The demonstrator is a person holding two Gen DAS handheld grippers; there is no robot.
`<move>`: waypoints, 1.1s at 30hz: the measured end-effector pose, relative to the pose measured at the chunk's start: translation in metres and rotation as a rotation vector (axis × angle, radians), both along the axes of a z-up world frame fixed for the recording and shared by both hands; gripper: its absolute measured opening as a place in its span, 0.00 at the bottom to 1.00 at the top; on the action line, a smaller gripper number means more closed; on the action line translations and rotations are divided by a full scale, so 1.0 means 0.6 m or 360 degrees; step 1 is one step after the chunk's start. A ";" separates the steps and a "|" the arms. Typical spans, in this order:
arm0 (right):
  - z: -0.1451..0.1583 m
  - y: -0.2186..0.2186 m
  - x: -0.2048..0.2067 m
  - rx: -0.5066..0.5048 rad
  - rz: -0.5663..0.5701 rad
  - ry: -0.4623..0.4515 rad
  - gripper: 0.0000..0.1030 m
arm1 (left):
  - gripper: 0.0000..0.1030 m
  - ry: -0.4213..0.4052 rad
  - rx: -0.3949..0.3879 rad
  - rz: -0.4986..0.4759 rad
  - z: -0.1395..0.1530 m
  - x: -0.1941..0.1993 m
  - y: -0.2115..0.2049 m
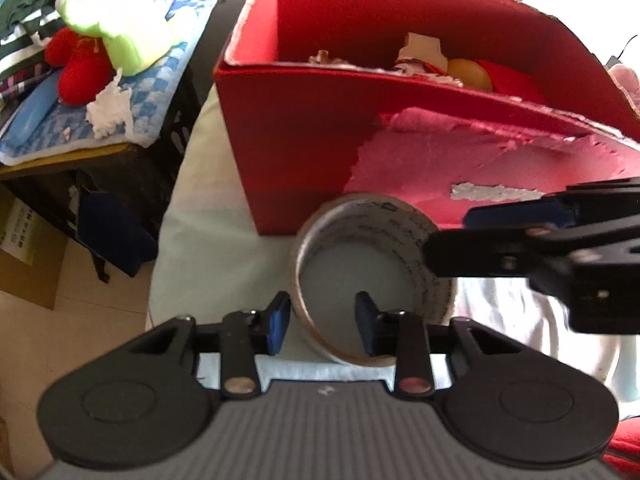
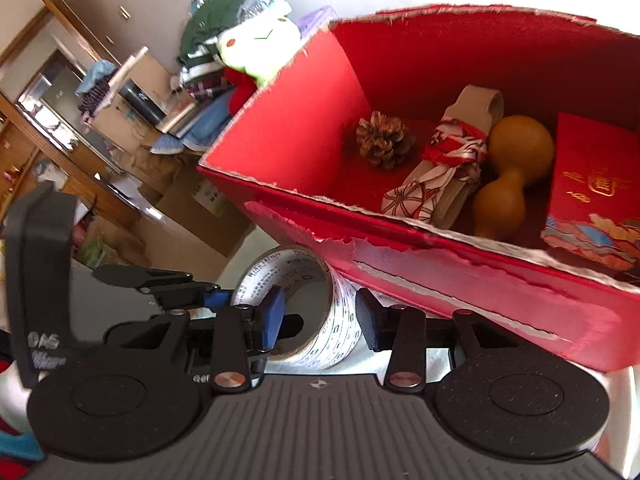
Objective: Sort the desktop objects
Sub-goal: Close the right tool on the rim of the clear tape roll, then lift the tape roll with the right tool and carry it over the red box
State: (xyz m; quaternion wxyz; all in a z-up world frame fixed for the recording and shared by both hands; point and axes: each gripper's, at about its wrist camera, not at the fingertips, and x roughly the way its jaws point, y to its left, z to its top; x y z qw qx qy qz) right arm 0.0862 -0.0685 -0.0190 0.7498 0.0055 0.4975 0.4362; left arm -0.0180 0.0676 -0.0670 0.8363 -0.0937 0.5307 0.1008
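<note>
A roll of clear tape (image 1: 384, 220) lies flat on the pale tablecloth against the front of a torn red box (image 1: 300, 140). My left gripper (image 1: 324, 324) is shut on the roll's near-left wall, one blue pad outside and the other inside the ring. My right gripper (image 2: 320, 324) straddles the roll's (image 2: 342, 320) right wall with a gap at its inner pad, so it stands open. It reaches in from the right in the left wrist view as the right gripper (image 1: 448, 236). Inside the box (image 2: 288, 140) lie a pine cone (image 2: 382, 144), a gourd (image 2: 516, 160), a cloth-wrapped bundle (image 2: 444, 172) and a red packet (image 2: 592, 184).
Left of the table, a black crate (image 1: 172, 132) carries a blue checked cloth, a pale green plush toy (image 1: 120, 28) and a red plush (image 1: 76, 72). Cardboard boxes (image 1: 28, 248) stand on the floor below. The table's left edge (image 1: 160, 248) runs close to the roll.
</note>
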 end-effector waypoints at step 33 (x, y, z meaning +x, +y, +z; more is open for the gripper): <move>0.090 -0.215 -0.049 -0.0025 -0.0463 -0.0004 0.19 | 0.22 -0.0393 0.0185 -0.0934 0.143 0.012 -0.192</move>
